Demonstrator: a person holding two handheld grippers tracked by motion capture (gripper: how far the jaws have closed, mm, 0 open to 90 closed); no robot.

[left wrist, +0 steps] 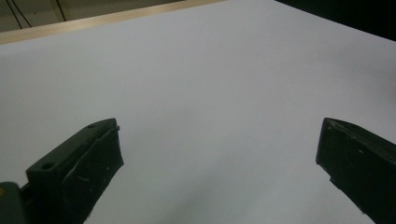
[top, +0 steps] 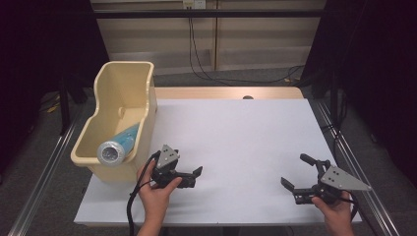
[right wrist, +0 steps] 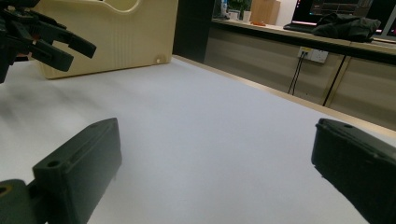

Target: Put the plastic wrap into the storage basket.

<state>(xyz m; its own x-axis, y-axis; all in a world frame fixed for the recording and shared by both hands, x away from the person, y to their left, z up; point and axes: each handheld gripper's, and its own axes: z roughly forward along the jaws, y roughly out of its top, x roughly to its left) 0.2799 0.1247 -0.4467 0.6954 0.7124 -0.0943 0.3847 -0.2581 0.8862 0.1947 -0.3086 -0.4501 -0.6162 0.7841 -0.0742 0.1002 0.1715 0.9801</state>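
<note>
A cream plastic bin [top: 104, 107] stands at the table's left edge. Inside it lies a pale blue tube-shaped container [top: 118, 146] with a round silvery end toward me. Just right of the bin's near corner, my left gripper [top: 195, 177] is held low over the white tabletop and points right. Its jaws stand wide open [left wrist: 219, 140] over bare surface. My right gripper [top: 296, 171] sits near the front right corner and points left, also open [right wrist: 215, 144] with nothing between its jaws. The right gripper view also shows the left gripper [right wrist: 80, 55] in front of the bin [right wrist: 121, 42].
The white tabletop [top: 246, 137] ends in a wooden strip [top: 226, 92] at its far edge. Metal rails [top: 344, 147] run along both sides of the table. Black cables [top: 206, 73] lie on the floor behind it, below a panelled wall.
</note>
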